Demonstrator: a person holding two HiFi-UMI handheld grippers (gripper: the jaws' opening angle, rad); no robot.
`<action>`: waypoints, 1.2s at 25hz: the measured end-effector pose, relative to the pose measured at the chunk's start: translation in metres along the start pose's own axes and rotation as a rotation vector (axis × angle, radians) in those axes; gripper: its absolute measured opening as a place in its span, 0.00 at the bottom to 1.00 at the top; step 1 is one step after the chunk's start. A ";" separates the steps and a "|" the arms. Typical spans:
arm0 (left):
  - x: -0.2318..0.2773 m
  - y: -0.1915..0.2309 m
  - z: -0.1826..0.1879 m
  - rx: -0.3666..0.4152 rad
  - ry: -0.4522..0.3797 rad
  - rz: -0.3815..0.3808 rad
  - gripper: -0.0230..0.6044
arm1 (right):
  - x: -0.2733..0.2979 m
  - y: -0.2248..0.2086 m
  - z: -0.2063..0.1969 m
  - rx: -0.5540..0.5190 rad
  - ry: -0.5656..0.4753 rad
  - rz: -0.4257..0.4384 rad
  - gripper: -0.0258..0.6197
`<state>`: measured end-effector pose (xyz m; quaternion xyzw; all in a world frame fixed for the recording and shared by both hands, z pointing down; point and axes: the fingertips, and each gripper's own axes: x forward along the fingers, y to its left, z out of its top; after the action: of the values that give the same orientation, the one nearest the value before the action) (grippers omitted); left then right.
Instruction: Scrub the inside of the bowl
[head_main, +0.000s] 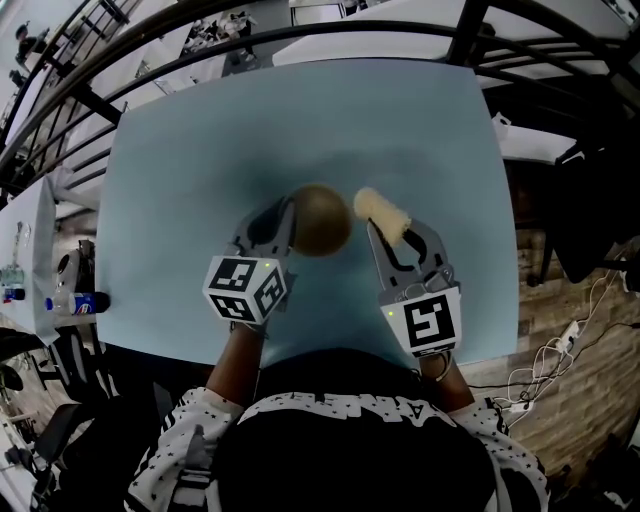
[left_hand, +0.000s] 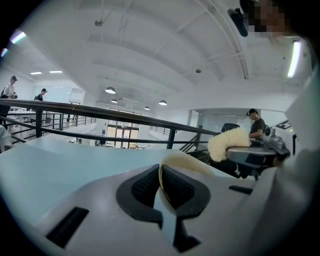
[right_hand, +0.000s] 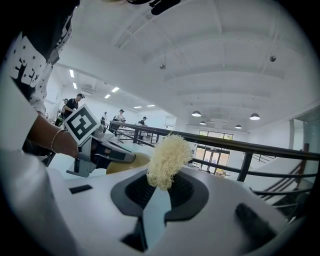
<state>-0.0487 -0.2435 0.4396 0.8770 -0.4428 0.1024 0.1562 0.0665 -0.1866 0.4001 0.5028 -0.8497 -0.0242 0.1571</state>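
A brown bowl (head_main: 322, 220) is held over the middle of the light blue table (head_main: 170, 200), its rounded outside turned toward my head. My left gripper (head_main: 284, 218) is shut on the bowl's rim. In the left gripper view that thin cream rim (left_hand: 186, 161) stands pinched between the dark pads of the left gripper (left_hand: 161, 185). My right gripper (head_main: 392, 232) is shut on a pale yellow fibrous scrubber (head_main: 382, 210), which sits just right of the bowl, apart from it. The right gripper view shows the scrubber (right_hand: 167, 159) rising from the right gripper (right_hand: 161, 187), with the bowl (right_hand: 131, 161) to its left.
A black railing (head_main: 150, 75) curves round the table's far side. Bottles (head_main: 75, 303) stand on a side surface at the left. Cables (head_main: 545, 360) lie on the floor at the right. People stand far off in the hall.
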 end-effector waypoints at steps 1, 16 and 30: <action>0.002 0.001 -0.004 0.000 0.009 0.000 0.08 | 0.001 0.000 -0.001 0.000 0.001 0.001 0.13; 0.018 0.008 -0.042 -0.023 0.112 -0.023 0.08 | 0.007 0.001 -0.009 0.007 0.026 0.004 0.13; 0.031 0.012 -0.073 -0.046 0.189 -0.020 0.08 | 0.008 0.000 -0.015 -0.005 0.045 0.002 0.13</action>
<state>-0.0433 -0.2468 0.5196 0.8640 -0.4193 0.1730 0.2187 0.0672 -0.1916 0.4160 0.5020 -0.8464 -0.0151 0.1773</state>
